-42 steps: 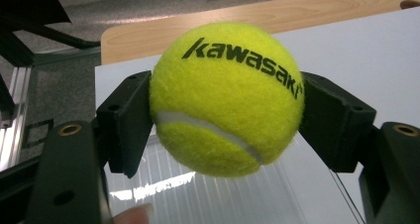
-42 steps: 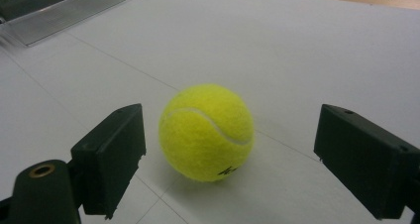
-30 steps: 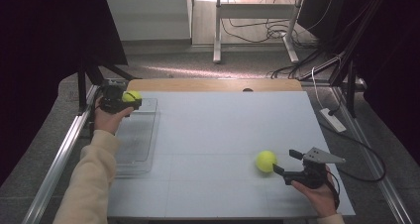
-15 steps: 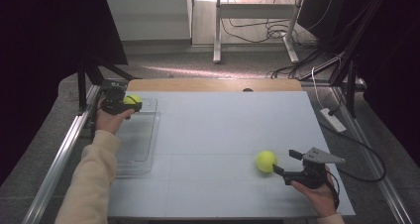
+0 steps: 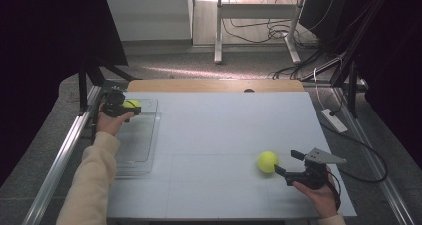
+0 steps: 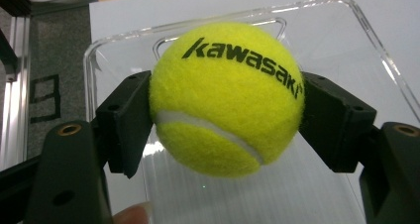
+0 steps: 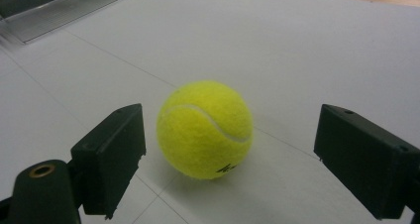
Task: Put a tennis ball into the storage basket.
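Observation:
My left gripper [image 5: 127,107] is shut on a yellow tennis ball [image 6: 227,98] printed "kawasaki", both black pads pressing its sides. It holds the ball [image 5: 132,104] just above the far end of a clear plastic tray [image 5: 139,150] at the table's left. A second yellow tennis ball [image 5: 267,162] rests on the white table near the front right. My right gripper [image 5: 287,163] stands open right behind that ball [image 7: 204,129], its jaws wide apart and touching nothing.
The white table [image 5: 219,130] has a wooden strip [image 5: 214,85] along its far edge. Metal rails [image 5: 59,160] run down the left side. Cables and a power strip [image 5: 334,120] lie on the floor to the right.
My left gripper has sunk a little with its ball toward the tray's far end. The right gripper and the other ball have stayed where they were.

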A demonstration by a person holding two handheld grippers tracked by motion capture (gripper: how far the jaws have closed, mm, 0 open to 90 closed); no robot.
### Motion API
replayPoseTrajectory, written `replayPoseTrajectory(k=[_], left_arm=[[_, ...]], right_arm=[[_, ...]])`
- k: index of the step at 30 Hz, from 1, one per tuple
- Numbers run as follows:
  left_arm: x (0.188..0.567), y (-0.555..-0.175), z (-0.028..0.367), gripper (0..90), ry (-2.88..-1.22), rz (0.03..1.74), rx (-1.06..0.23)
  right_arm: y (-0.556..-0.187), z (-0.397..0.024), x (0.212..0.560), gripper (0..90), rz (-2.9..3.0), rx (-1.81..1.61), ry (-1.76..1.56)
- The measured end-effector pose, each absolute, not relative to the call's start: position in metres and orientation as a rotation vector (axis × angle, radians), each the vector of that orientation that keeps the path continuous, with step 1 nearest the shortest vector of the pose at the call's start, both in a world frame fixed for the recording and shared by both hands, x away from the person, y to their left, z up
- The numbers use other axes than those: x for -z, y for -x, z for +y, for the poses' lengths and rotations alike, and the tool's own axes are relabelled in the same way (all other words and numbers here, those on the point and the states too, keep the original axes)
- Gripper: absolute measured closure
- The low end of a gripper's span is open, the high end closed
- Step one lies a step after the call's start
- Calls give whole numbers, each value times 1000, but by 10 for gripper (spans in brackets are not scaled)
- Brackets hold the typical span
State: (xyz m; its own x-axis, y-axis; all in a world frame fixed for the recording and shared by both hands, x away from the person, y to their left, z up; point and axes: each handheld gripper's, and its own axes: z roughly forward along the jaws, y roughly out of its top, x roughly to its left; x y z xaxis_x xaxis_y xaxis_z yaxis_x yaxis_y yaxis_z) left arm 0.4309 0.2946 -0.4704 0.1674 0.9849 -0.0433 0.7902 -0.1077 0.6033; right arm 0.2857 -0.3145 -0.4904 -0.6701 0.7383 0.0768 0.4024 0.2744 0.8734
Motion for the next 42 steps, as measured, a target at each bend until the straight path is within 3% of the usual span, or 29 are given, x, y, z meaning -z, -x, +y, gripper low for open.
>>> replayPoseTrajectory(k=[27,33,42], left_arm=[[470,-430,293,263,-1959,1673,-536],[461,-427,293,128,-1886,1640,-571],[451,-416,292,114,-1851,1568,-555]], right_arm=[[-286,-314,491,122,2207,-1359,-1036],[-286,-314,491,122,2208,-1357,-1036],[-286,-314,491,122,2208,-1354,-1035]])
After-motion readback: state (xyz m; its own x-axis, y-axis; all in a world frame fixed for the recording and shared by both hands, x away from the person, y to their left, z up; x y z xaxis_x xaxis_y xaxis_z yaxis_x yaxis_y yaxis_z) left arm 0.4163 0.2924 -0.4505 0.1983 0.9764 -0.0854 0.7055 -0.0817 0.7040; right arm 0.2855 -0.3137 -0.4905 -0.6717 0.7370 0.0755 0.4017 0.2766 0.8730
